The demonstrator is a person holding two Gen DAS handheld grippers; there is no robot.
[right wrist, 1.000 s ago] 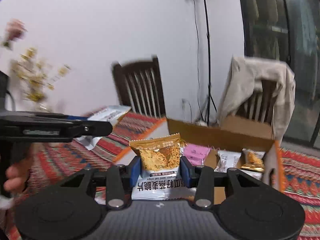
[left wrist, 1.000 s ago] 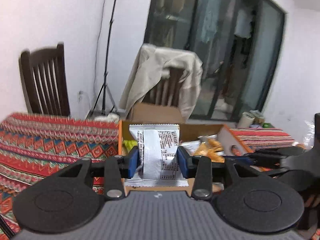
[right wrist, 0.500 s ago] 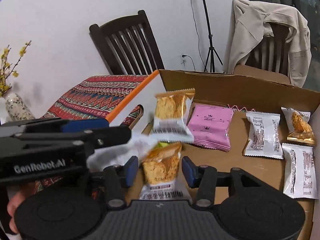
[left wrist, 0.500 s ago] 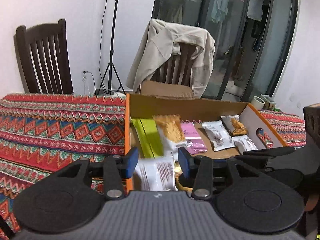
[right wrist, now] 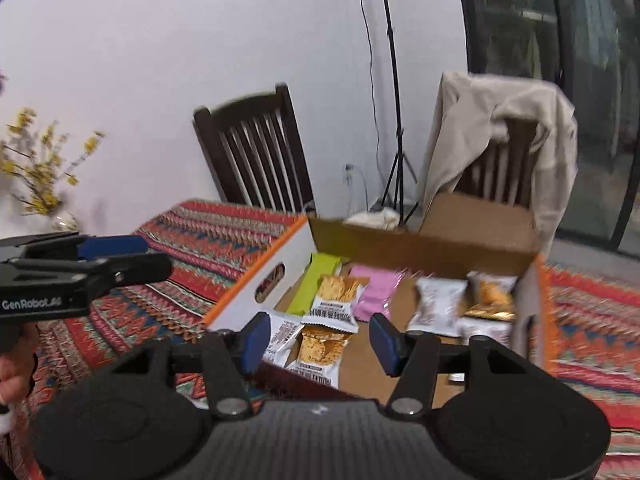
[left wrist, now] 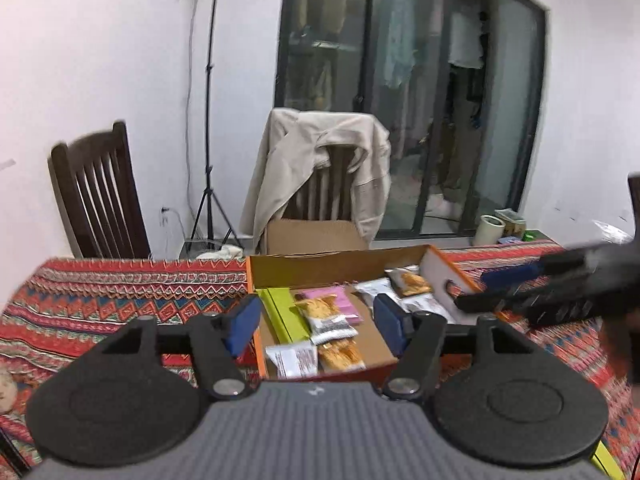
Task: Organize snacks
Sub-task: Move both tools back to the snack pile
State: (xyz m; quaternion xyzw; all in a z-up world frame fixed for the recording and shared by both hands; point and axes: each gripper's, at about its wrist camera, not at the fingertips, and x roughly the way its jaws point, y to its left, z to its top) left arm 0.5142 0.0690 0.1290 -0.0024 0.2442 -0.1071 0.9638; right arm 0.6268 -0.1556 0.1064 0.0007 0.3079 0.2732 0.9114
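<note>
My left gripper (left wrist: 316, 326): jaws opening, nothing between; white packet (left wrist: 292, 358) lies in box (left wrist: 340, 258) on counter. My right gripper (right wrist: 318, 340): jaws opening, empty; orange packet (right wrist: 320, 350) beside it. Drop step seems done; next, fetch more snacks. Loose snacks out of view; right-hand packets blurred.

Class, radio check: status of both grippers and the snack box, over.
Left gripper and right gripper opening, nothing between the jaws. Snack packets lying in cardboard box. Nothing in the way.
</note>
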